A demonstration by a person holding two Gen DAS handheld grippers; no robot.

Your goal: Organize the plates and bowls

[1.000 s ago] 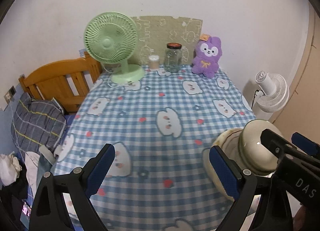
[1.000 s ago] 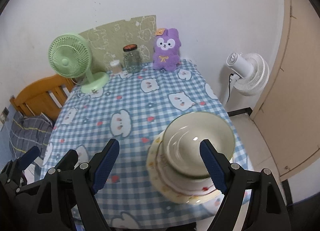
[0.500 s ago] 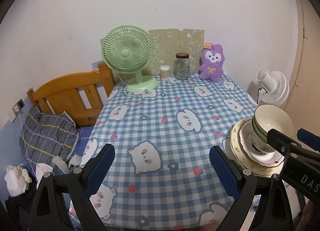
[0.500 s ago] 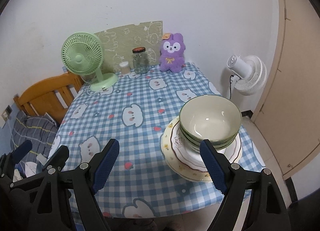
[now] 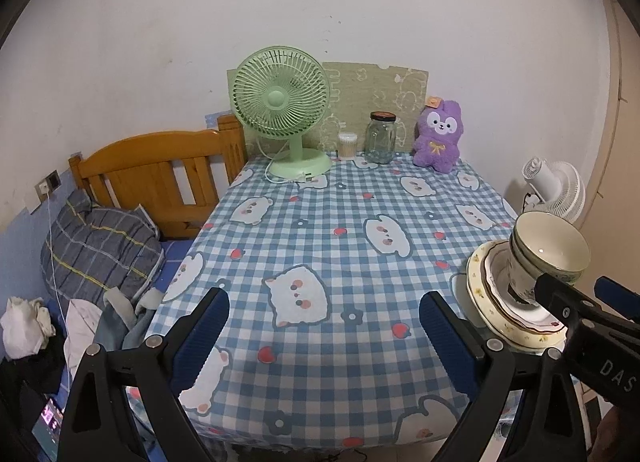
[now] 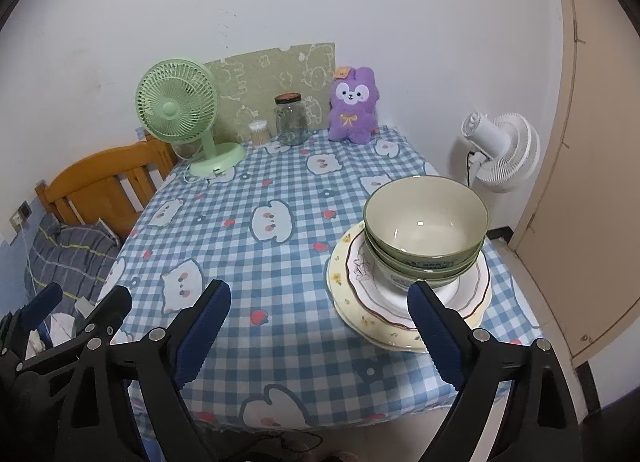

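Green-rimmed bowls (image 6: 426,222) sit nested on a stack of flowered plates (image 6: 360,302) near the front right corner of the checked table (image 6: 280,270). My right gripper (image 6: 318,290) hovers before the table's front edge, left of and short of the stack. Its jaws are opening and nothing is between them. My left gripper (image 5: 324,302) stands open and empty over the front middle of the cloth. In the left wrist view the bowls (image 5: 552,246) and plates (image 5: 488,302) are at the right edge, partly hidden by a finger of the right gripper (image 5: 580,314).
A green fan (image 5: 282,102), a glass jar (image 5: 381,138), a small swab pot (image 5: 347,145) and a purple plush (image 5: 438,138) line the back edge. A wooden bed frame (image 5: 160,178) with bedding is at left. A white fan (image 6: 500,150) and a door (image 6: 592,182) are at right.
Both grippers drew back from the table toward its front edge, so the stack looks smaller and farther. The right jaws stand slightly wider. The bowls and plates stayed in place.
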